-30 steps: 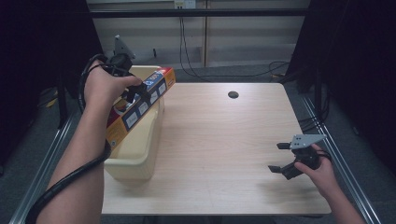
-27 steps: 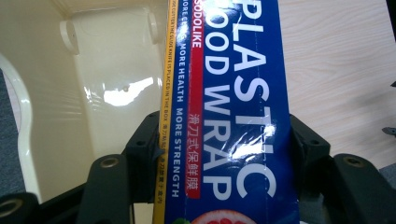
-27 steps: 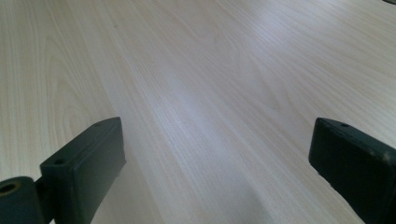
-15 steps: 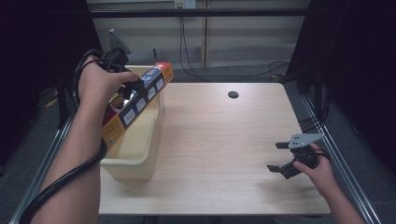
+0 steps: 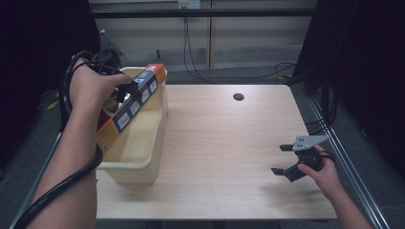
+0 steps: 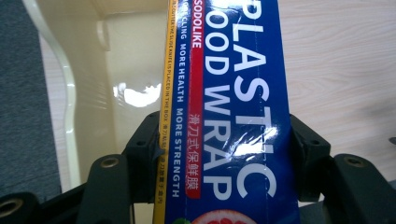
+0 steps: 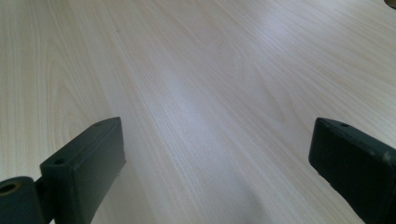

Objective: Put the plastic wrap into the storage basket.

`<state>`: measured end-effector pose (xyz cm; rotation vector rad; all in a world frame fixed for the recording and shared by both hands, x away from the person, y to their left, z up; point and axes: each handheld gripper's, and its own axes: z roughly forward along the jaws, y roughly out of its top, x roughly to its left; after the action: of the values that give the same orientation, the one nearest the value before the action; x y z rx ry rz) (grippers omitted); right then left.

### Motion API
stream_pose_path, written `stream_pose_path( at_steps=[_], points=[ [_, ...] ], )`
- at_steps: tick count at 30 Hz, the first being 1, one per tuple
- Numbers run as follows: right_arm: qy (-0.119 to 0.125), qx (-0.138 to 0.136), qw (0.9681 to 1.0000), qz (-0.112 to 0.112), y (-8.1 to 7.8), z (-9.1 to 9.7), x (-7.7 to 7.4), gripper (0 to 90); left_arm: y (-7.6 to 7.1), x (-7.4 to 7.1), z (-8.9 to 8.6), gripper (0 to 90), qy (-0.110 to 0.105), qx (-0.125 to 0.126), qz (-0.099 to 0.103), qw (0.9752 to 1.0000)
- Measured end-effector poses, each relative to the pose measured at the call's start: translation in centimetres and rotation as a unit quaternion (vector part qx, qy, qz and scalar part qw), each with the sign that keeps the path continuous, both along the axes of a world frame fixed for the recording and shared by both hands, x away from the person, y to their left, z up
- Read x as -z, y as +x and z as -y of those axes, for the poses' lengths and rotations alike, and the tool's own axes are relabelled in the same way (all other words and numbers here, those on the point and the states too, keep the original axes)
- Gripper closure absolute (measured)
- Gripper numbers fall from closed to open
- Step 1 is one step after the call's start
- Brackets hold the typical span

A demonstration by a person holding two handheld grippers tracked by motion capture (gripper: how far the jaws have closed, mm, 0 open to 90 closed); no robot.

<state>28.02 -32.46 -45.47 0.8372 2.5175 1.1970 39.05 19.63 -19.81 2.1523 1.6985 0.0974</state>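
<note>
A long blue, yellow and red plastic wrap box (image 5: 131, 107) hangs tilted over a cream plastic bin (image 5: 143, 143) at the table's left edge. My left gripper (image 5: 125, 95) is shut on the box near its middle; in the left gripper view both black jaws press on the sides of the box (image 6: 229, 116), with the bin's inside (image 6: 126, 70) behind it. My right gripper (image 5: 282, 159) rests low over the table near the right front, jaws wide apart with nothing between them. In the right gripper view the right gripper (image 7: 215, 154) faces bare wood.
The light wooden table (image 5: 229, 143) has a dark round hole (image 5: 238, 97) near its far edge. Cables hang behind the table. Metal rails run along both sides of the table.
The left hand has carried the box a little toward the left and back, so it lies more over the bin. The right gripper has stayed where it was.
</note>
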Motion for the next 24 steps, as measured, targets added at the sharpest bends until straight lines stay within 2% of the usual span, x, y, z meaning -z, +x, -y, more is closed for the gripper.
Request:
stream_pose_path(
  at_steps=[8,11,18,24],
  points=[
    [-0.001,-0.006,1.0000,0.001,0.4,-0.5,0.0,3.4,-0.3,0.3,-0.8,40.8,0.001,-0.012,0.001,0.9999],
    [0.000,-0.009,1.0000,0.002,0.6,-0.7,0.0,3.4,-0.5,0.6,-1.1,40.8,0.002,-0.018,-0.006,0.9998],
    [0.000,-0.012,0.9999,0.003,1.0,-0.9,-0.1,3.4,-0.8,1.2,-1.5,40.7,0.012,-0.023,-0.003,0.9997],
    [0.000,-0.017,0.9998,0.006,1.1,-1.1,-0.1,3.4,-1.2,1.6,-1.9,40.6,0.016,-0.038,-0.006,0.9991]
  ],
)
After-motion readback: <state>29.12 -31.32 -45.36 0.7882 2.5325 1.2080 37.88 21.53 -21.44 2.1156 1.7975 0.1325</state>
